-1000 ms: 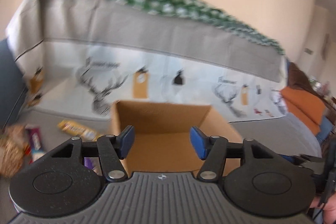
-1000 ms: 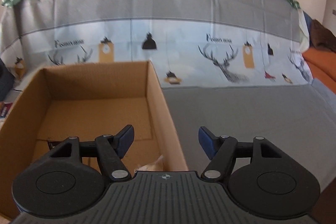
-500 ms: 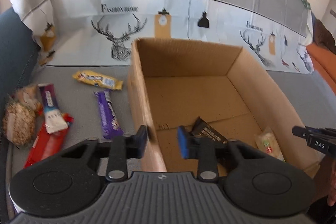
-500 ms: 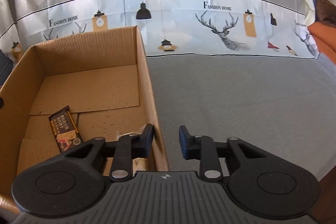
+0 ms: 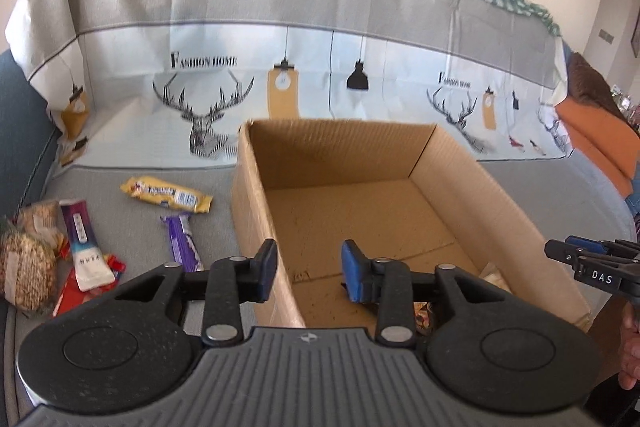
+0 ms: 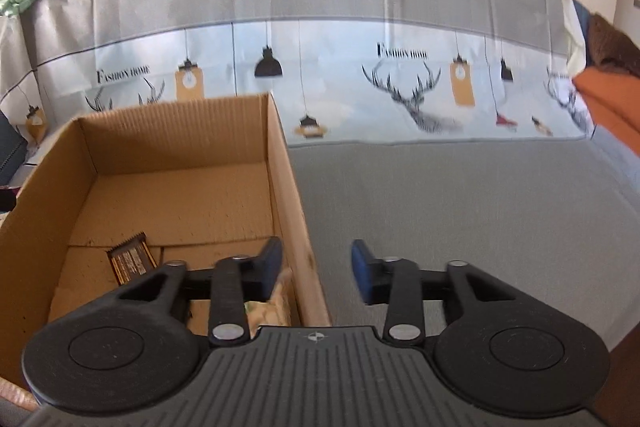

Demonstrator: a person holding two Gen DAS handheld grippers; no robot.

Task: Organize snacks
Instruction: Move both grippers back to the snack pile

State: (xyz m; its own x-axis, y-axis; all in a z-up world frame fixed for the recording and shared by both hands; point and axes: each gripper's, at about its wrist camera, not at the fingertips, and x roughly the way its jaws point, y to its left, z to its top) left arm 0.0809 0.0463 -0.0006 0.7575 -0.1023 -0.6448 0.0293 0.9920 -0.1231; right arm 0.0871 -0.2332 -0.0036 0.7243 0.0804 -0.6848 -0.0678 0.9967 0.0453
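Grey cloth (image 6: 460, 207) covers the sofa seat; a deer-print sheet (image 5: 280, 99) hangs behind. On it sits the open cardboard box (image 5: 256, 211). My left gripper (image 5: 308, 273) straddles its left wall, jaws opening, pads clear. My right gripper (image 6: 316, 273) straddles its right wall, likewise opening. A dark bar (image 6: 130, 263) lies inside; yellow bar (image 5: 166, 194) and purple bar (image 5: 182, 243) lie outside, left.

In the left wrist view, the left gripper (image 5: 308, 273) hides the box's (image 5: 256, 211) near corner and most of the snacks inside. The right gripper (image 5: 592, 265) is cut off by the picture's edge. In the right wrist view, a pale packet (image 6: 276, 301) shows only partly behind a finger (image 6: 270, 267); the dark bar's (image 6: 130, 263) label is too small to read.
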